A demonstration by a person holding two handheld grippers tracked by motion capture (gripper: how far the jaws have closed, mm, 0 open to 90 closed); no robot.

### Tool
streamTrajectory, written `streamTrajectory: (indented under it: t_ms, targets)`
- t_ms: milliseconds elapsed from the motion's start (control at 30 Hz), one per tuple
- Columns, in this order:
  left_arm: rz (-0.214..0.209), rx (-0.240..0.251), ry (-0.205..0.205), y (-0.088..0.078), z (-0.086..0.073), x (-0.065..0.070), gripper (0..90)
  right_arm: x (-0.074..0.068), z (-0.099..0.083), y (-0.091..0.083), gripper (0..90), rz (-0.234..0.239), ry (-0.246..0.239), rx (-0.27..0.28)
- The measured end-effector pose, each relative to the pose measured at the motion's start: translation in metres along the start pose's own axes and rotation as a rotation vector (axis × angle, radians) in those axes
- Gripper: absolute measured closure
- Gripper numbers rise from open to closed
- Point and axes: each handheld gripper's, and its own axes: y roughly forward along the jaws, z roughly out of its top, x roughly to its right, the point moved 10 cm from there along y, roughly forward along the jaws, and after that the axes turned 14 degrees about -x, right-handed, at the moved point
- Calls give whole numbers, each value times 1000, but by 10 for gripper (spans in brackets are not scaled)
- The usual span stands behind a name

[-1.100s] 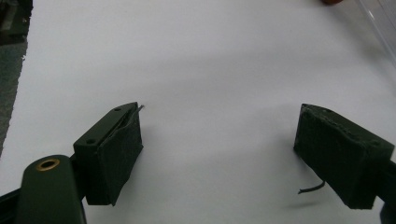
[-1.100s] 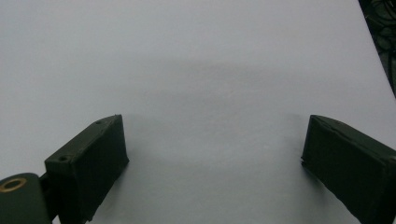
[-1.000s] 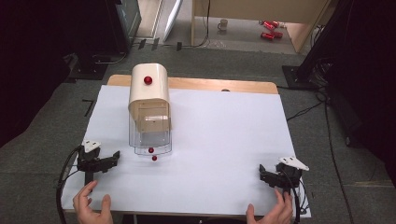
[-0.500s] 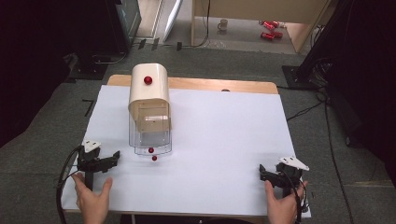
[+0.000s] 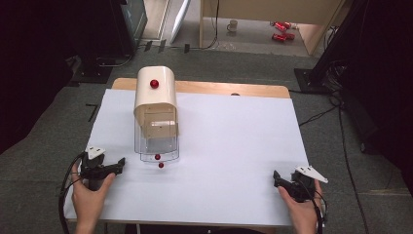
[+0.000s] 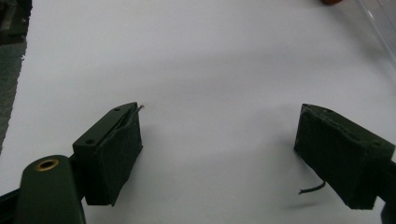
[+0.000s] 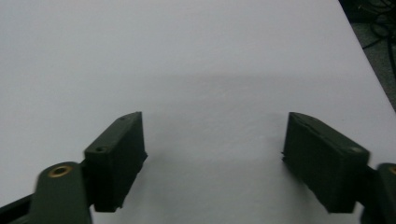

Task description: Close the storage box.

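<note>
A cream domed dispenser (image 5: 155,100) with a red knob (image 5: 154,84) on top stands at the table's back left, over a clear plastic tray (image 5: 158,146). One small red ball (image 5: 157,157) lies in the tray's front. Another red ball (image 5: 161,165) rests on the white sheet just in front of it. My left gripper (image 5: 119,164) lies at the front left with a hand on it, and its jaws stand open and empty (image 6: 219,144). At the front right a hand holds my right gripper (image 5: 275,178), open over bare white sheet (image 7: 212,154).
A white sheet (image 5: 229,146) covers most of the wooden table (image 5: 229,89). Dark equipment stands on the floor at both sides. Cables (image 5: 321,114) run across the grey floor to the right, and a mug (image 5: 233,25) and red cans (image 5: 280,30) sit far behind.
Both hands have slid forward from the table's front edge and closed around the two grippers. The grippers, dispenser and balls stay where they were.
</note>
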Motion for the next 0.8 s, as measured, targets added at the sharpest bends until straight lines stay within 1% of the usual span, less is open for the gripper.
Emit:
streamTrajectory:
  t_ms: [33, 67, 100, 133, 167, 200, 233, 267, 300, 367, 400, 533, 567, 633, 667, 700, 733, 767, 800]
  targets:
    - [5, -1, 3, 0, 0, 0, 149, -11, 0, -2, 247, -2, -21, 9]
    - [5, -1, 3, 0, 0, 0, 149, -11, 0, -2, 247, -2, -21, 9]
    - [8, -3, 7, 0, 0, 0, 149, -25, 1, -5, 265, 5, -48, 15]
    - [8, -3, 7, 0, 0, 0, 148, -25, 1, -5, 265, 5, -48, 15]
    - [9, -4, 8, 0, 0, 0, 149, -40, 4, -7, 284, 13, -85, 26]
    - [8, -3, 8, 0, 0, 0, 149, -40, 4, -7, 284, 13, -85, 26]
    - [8, -3, 7, 0, 0, 0, 149, -56, 8, -10, 295, 22, -112, 39]
    - [8, -3, 8, 0, 0, 0, 149, -56, 8, -10, 295, 22, -112, 39]
    - [9, -2, 8, 0, 0, 0, 149, -72, 12, -13, 317, 35, -137, 53]
    - [9, -2, 8, 0, 0, 0, 149, -88, 17, -16, 325, 49, -160, 71]
    - [9, -2, 8, 0, 0, 0, 149, -88, 17, -16, 325, 49, -160, 71]
    - [9, -2, 8, 0, 0, 0, 149, -115, 24, -22, 335, 76, -202, 97]
    - [9, -3, 8, 0, 0, 0, 149, -127, 27, -24, 338, 92, -211, 100]
    - [9, -2, 8, 0, 0, 0, 149, -137, 29, -25, 341, 103, -228, 103]
    - [9, -2, 8, 0, 0, 0, 149, -137, 29, -25, 341, 103, -228, 103]
    - [9, -2, 8, 0, 0, 0, 149, -147, 31, -26, 345, 115, -239, 103]
    - [9, -2, 8, 0, 0, 0, 149, -147, 31, -26, 345, 115, -239, 103]
    - [9, -3, 9, 0, 0, 0, 149, -156, 33, -27, 348, 129, -252, 107]
    - [9, -3, 9, 0, 0, 0, 149, -156, 33, -27, 348, 129, -252, 107]
